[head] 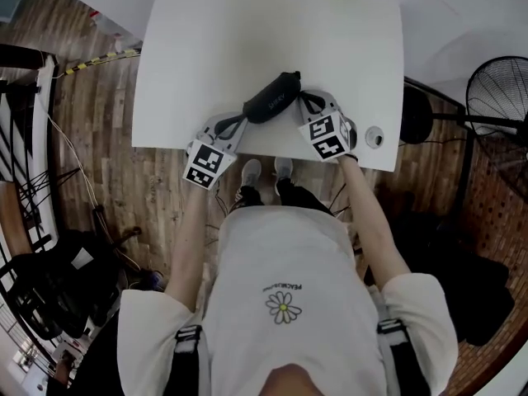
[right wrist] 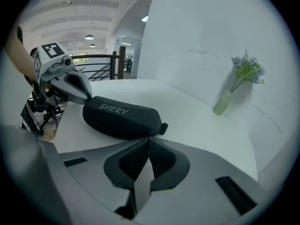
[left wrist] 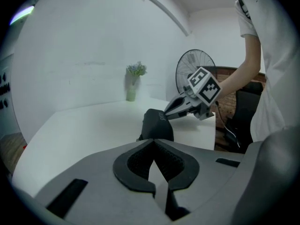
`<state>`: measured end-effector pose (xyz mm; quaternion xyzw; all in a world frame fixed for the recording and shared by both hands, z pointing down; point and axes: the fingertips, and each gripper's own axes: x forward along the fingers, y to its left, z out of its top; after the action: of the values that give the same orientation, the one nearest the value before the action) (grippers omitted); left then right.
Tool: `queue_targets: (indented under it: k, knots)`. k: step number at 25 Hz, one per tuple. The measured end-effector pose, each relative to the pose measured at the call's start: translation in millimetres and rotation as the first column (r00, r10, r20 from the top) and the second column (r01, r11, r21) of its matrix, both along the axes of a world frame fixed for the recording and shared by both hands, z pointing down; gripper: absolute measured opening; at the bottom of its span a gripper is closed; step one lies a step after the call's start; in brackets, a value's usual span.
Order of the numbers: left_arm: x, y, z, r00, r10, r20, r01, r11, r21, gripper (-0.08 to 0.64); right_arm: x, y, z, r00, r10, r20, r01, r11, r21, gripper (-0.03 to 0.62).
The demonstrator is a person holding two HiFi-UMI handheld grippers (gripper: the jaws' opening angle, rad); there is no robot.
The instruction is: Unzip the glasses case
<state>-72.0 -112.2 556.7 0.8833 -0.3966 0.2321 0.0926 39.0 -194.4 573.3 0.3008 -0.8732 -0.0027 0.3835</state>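
White tabletop (head: 190, 73) fills most of what I see from here, one table on a wood floor (head: 91, 122), and nearly all of its surface lies bare. One black case (right wrist: 122, 116) rests flat on it, close to the near edge and a little toward the person's right, so the open room is beyond it and off to the left, right up to the far edge. There are two grippers, one at each end of the case. The left gripper (left wrist: 153, 142) has its jaws brought fully together, tips meeting just in front of the case's left end, and I can make out nothing between the pads. The right gripper (right wrist: 149, 139) is likewise closed tight, its tips right at the case's other end; a small black tab (right wrist: 163, 128) juts from that end just beside the tips rather than between them, and nothing shows in its grasp. Both marker cubes hang out past the table's near edge, above the floor and the person's shoes. One pale green vase (right wrist: 224, 102) with a sprig of bluish flowers stands at the far edge against the wall, well apart from the case. One small round disc (head: 375, 136) lies near the near right corner. One fan (head: 495, 89) stands on the floor off the table's right side.
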Motion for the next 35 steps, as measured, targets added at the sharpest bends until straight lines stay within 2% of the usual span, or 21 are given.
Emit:
queue_targets:
  k: [4, 11, 18, 25, 28, 31, 33, 35]
  knots:
    - [17.7, 6.7, -0.2, 0.999, 0.047, -0.023, -0.047, 0.999, -0.007, 0.012, -6.3, -17.6, -0.4, 1.0, -0.001, 0.003, 0.001, 1.0, 0.006, 0.006]
    - [58.6, 10.7, 1.1, 0.99, 0.138, -0.034, -0.138, 0.99, -0.02, 0.012, -33.3, -24.3, -10.9, 0.998, -0.065, 0.018, 0.064, 0.998, 0.026, 0.008]
    - [93.0, 4.3, 4.9, 0.974, 0.225, -0.035, -0.226, 0.974, -0.031, 0.012, -61.3, -11.5, -27.0, 0.977, -0.211, 0.032, 0.21, 0.977, 0.047, 0.006]
    - [111.1, 1.2, 7.4, 0.966, 0.255, -0.048, -0.257, 0.966, -0.036, 0.012, -64.8, -6.0, -32.8, 0.97, -0.228, 0.086, 0.226, 0.974, 0.025, 0.006]
    - [111.2, 1.3, 1.5, 0.964, 0.258, -0.061, -0.26, 0.965, -0.032, 0.012, -54.5, -7.5, -36.8, 0.979, -0.169, 0.112, 0.167, 0.986, 0.029, 0.007]
    - [93.4, -4.1, -25.6, 0.976, 0.203, -0.081, -0.203, 0.979, 0.012, 0.012, -33.7, -7.7, -53.7, 0.98, -0.034, 0.196, 0.028, 0.999, 0.033, 0.007]
    - [69.2, -19.2, -49.7, 0.992, 0.107, -0.073, -0.101, 0.992, 0.075, 0.012, -18.9, -2.9, -66.5, 0.955, 0.072, 0.287, -0.077, 0.997, 0.008, 0.008]
    - [46.0, -37.2, -64.8, 0.999, 0.039, -0.002, -0.039, 0.99, 0.136, 0.014, -5.1, 8.6, -72.6, 0.911, 0.191, 0.367, -0.183, 0.982, -0.056, 0.008]
